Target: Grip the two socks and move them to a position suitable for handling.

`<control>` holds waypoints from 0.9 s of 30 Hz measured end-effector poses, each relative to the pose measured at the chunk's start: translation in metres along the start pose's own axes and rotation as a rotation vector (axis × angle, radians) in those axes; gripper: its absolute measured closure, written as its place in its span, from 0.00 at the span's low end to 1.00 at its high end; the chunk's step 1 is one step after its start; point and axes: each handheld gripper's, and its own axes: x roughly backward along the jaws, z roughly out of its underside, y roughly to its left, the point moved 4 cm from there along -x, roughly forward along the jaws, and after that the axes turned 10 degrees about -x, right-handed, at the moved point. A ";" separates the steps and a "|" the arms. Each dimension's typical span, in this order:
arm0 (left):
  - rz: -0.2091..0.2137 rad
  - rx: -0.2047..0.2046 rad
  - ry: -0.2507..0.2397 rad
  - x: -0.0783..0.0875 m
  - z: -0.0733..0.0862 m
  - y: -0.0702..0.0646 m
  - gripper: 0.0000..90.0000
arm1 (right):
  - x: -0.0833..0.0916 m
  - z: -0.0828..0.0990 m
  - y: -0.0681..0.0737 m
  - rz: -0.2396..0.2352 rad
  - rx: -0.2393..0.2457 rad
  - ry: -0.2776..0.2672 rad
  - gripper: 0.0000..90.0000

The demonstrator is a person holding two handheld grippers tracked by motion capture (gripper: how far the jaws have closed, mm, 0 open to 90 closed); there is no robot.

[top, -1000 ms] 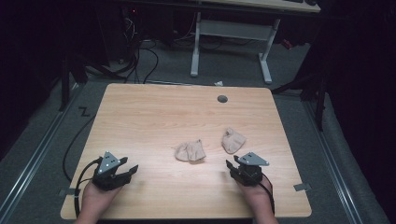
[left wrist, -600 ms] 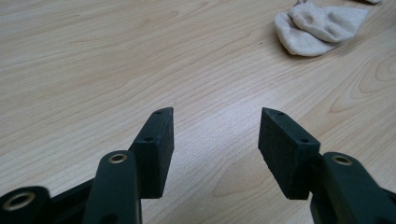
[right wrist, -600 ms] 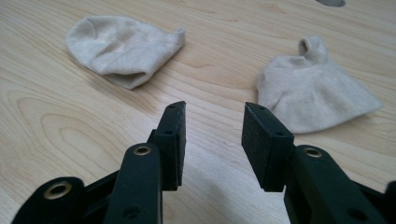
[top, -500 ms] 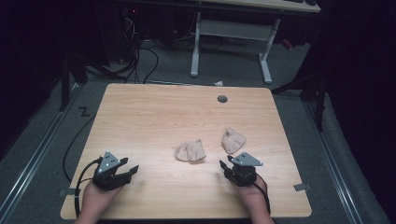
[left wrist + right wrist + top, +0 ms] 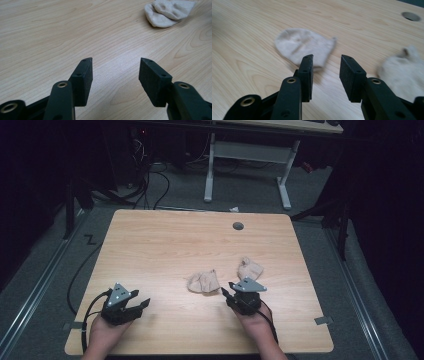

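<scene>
Two beige socks lie on the wooden table. One crumpled sock sits near the table's middle, and it appears in the right gripper view as a flat sock just beyond the jaws. The second sock lies a little right and farther back, at the right edge of that view. My right gripper hovers open just right of the middle sock, its jaws a short gap apart. My left gripper rests open near the front left, with bare wood between its jaws and a sock far off.
A round cable hole sits near the table's far edge. Cables trail from both grippers over the front edge. Beyond the table stands a white desk frame on grey carpet, with floor cables at the back left.
My right gripper has slid left toward the middle sock. The left gripper and both socks have stayed put.
</scene>
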 end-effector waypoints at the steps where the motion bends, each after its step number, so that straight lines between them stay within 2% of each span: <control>1: 0.000 0.000 0.000 0.000 0.000 0.000 0.50 | -0.004 -0.003 0.004 -0.007 0.003 0.005 0.70; 4: 0.002 -0.002 -0.003 0.001 0.000 0.001 0.50 | -0.012 -0.009 0.014 -0.026 0.008 0.008 0.69; 7: 0.003 -0.005 -0.006 0.004 0.000 0.001 0.50 | -0.035 -0.019 0.034 -0.053 0.041 0.037 0.66; 11: 0.003 -0.004 -0.011 0.004 0.000 0.001 0.50 | -0.059 -0.023 0.048 -0.046 0.073 0.088 0.68; 13: 0.003 -0.005 -0.011 0.004 0.000 0.001 0.50 | -0.064 -0.023 0.049 -0.039 0.076 0.101 0.69; 14: 0.003 -0.008 -0.008 0.004 0.000 0.001 0.50 | -0.074 -0.022 0.049 -0.021 0.077 0.121 0.71; 19: 0.006 -0.008 -0.011 0.004 0.000 0.000 0.50 | -0.086 -0.015 0.045 0.009 0.070 0.163 0.76; 20: 0.005 -0.008 -0.013 0.003 0.000 0.000 0.50 | -0.090 -0.011 0.043 0.012 0.064 0.186 0.83; 22: 0.006 -0.016 -0.011 0.004 -0.001 -0.001 0.50 | -0.091 -0.009 0.043 0.023 0.074 0.176 0.93; 23: 0.006 -0.016 -0.011 0.004 -0.001 -0.001 0.50 | -0.091 -0.009 0.043 0.023 0.074 0.176 0.93; 24: 0.008 -0.017 -0.009 0.004 0.000 -0.002 0.50 | -0.088 -0.011 0.044 0.017 0.067 0.157 0.98; 27: 0.007 -0.018 -0.010 0.003 0.000 -0.002 0.50 | -0.080 -0.015 0.046 0.002 0.063 0.128 0.98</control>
